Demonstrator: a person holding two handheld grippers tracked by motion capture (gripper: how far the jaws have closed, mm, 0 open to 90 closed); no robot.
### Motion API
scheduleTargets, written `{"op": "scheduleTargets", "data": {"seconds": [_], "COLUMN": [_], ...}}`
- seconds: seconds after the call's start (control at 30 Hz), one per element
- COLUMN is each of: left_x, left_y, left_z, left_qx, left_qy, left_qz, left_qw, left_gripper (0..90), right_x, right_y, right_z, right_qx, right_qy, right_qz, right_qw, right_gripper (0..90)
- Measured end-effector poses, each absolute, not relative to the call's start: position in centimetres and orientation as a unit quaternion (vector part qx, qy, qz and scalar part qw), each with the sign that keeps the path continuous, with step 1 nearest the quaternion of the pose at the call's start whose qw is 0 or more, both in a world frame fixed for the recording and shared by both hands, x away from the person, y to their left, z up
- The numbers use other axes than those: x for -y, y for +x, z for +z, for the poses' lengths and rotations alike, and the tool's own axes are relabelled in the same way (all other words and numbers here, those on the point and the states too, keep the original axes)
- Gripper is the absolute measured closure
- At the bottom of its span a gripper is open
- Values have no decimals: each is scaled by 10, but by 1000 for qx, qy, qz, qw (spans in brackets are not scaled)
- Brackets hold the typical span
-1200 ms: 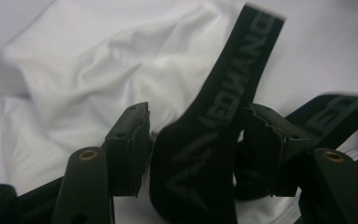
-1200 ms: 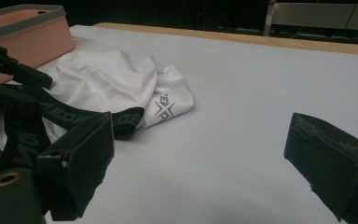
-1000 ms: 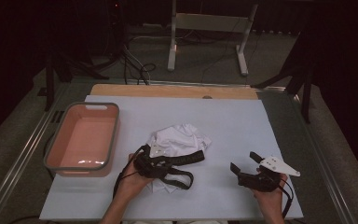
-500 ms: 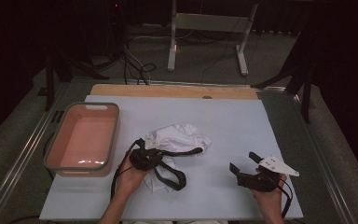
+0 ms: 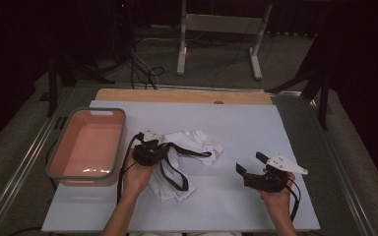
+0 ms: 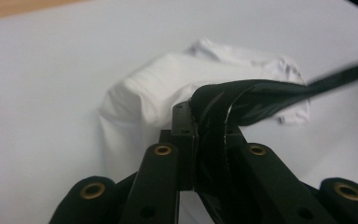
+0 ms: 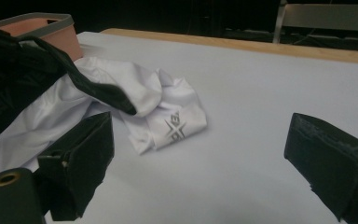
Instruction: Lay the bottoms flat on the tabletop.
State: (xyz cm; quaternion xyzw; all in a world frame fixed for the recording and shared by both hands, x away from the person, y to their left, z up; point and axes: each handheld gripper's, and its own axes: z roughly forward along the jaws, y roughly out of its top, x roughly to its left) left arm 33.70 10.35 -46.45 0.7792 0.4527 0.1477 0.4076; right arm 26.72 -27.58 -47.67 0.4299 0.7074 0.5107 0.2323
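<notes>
While the black strap (image 6: 261,95) lies across the white garment (image 5: 187,147) mid-desk, the left tongs (image 6: 193,126), having just closed, pinch its end; the right tongs (image 5: 248,164) hover wide apart nearby, beside no contact.

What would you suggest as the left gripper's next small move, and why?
Probably lift the black strap a little higher, toward the tub. The left gripper, whose jaws have just been closing, is shut on the strap, which lies partly on the white cloth; the right gripper is open and apart.
</notes>
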Motion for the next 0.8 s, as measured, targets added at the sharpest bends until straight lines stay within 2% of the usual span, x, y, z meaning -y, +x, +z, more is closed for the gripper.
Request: {"op": "scheduleTargets", "data": {"seconds": [0.4, 0.8], "left_x": [-116, -117], "left_y": [341, 340], "left_z": [-448, -445], "left_qx": [-468, -466], "left_qy": [755, 754], "left_qz": [162, 163], "left_qw": [431, 432], "left_gripper": [834, 833], "right_x": [241, 213], "right_y": [305, 334], "right_z": [-478, -492], "right_qx": [-730, -765], "right_qy": [426, 431], "right_qz": [490, 444], "right_qw": [214, 179], "right_gripper": [83, 108]}}
